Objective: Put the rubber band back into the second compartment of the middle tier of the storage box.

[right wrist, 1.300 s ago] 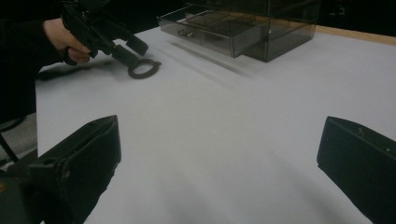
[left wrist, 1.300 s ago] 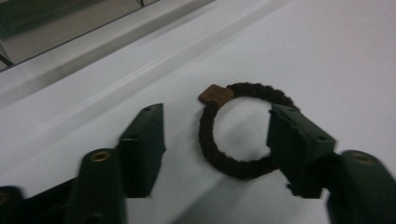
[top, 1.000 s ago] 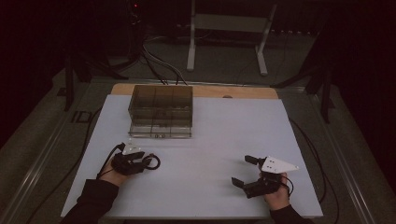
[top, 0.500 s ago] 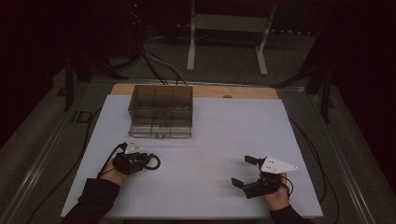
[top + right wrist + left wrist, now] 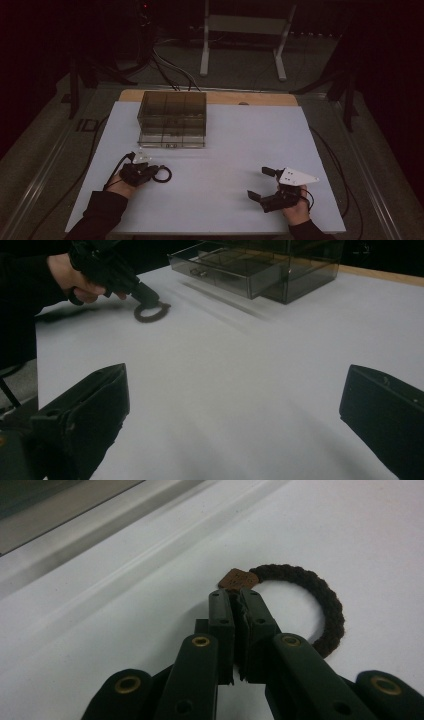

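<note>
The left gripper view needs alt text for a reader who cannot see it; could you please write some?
The left claw, black with brass rivets, is shut on a dark brown braided hair tie beside its small brown tag, its jaws having just been closing. The tie lies on a white tabletop.

Our left tongs (image 5: 235, 630) are matte black, each jaw link set with brass-ringed rivets. Our right tongs (image 5: 263, 184) carry a pale grey three-cornered plate, black cables trail from both, and we wear dark long sleeves (image 5: 100, 212).
</note>
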Demonstrator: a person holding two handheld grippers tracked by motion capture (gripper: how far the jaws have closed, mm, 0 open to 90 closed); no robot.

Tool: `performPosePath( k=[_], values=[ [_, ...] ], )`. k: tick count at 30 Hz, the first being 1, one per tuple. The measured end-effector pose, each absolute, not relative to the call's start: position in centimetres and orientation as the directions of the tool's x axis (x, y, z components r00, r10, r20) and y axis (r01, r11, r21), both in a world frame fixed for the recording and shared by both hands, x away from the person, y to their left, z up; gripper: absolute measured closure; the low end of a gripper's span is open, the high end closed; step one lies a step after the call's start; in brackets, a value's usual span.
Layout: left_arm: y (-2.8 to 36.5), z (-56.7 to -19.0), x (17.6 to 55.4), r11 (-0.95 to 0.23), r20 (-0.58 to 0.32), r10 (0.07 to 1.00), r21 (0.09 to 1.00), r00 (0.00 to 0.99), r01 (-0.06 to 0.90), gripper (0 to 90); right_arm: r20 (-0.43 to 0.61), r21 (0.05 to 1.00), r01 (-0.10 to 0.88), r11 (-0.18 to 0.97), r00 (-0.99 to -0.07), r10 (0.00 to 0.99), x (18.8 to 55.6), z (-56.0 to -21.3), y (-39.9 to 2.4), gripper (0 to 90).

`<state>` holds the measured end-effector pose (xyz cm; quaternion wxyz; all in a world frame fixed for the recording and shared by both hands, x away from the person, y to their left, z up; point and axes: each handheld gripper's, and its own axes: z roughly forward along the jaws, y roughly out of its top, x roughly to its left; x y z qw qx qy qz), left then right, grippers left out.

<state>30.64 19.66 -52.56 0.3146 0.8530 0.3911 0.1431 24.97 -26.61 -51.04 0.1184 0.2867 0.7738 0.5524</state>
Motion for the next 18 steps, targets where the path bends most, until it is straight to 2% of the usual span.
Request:
performPosePath(
  k=[9, 18],
  values=[
    [19.6, -51.7, 30.2, -0.483, -0.014, 0.756, 0.663, 0.654, 0.572, 87.7, 0.142, 0.921, 0.321, 0.220, -0.804, 0.578, 25.0, -51.1, -26.7, 0.0],
    [19.0, -51.1, 29.5, -0.518, -0.014, 0.723, 0.651, 0.691, 0.555, 87.7, 0.140, 0.922, 0.320, 0.220, -0.803, 0.580, 25.0, -51.1, -26.6, 0.0]
  ],
)
